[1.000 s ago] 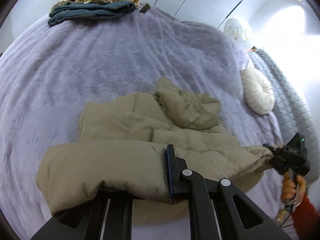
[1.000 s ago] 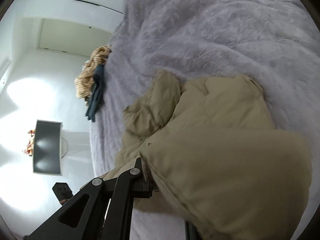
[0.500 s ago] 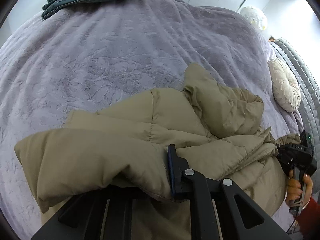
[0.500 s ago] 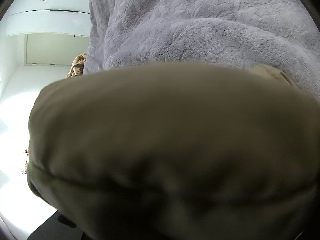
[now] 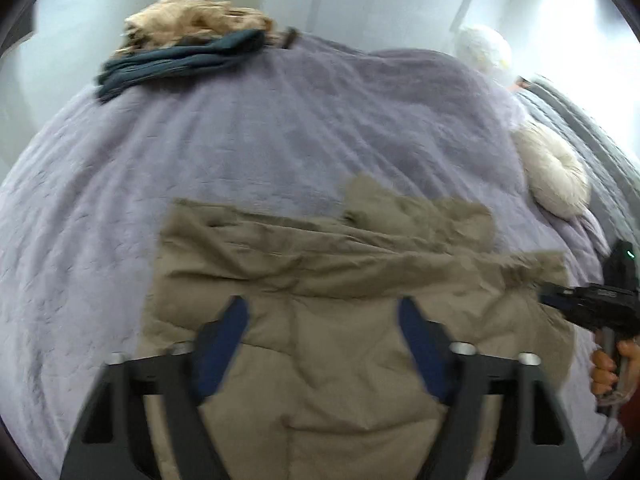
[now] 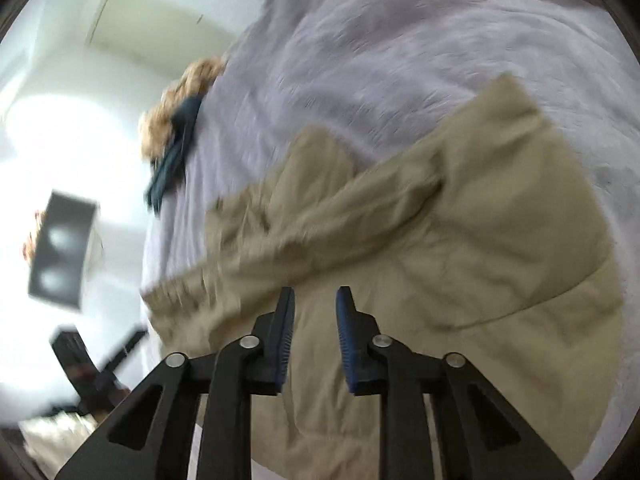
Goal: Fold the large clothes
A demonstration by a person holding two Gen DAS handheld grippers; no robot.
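A tan padded jacket [image 5: 328, 280] lies folded over on the lilac bed cover [image 5: 240, 140]; it also shows in the right wrist view [image 6: 460, 240]. My left gripper [image 5: 322, 312] is wide open just above the jacket's near part and holds nothing. My right gripper [image 6: 315, 300] is open with a narrow gap, empty, above the jacket's near edge. In the left wrist view the right gripper's body [image 5: 592, 308] is at the jacket's right edge, held by a hand.
A pile of folded clothes [image 5: 188, 44], tan over dark blue, sits at the bed's far left corner. A round white cushion [image 5: 556, 172] and a white pillow [image 5: 484, 48] lie at the right by the grey quilted headboard [image 5: 592, 128]. White wardrobe doors stand behind.
Both grippers have let go of the jacket and opened. The raised jacket edge has dropped over the rest of the jacket, and both grippers have drawn back a little.
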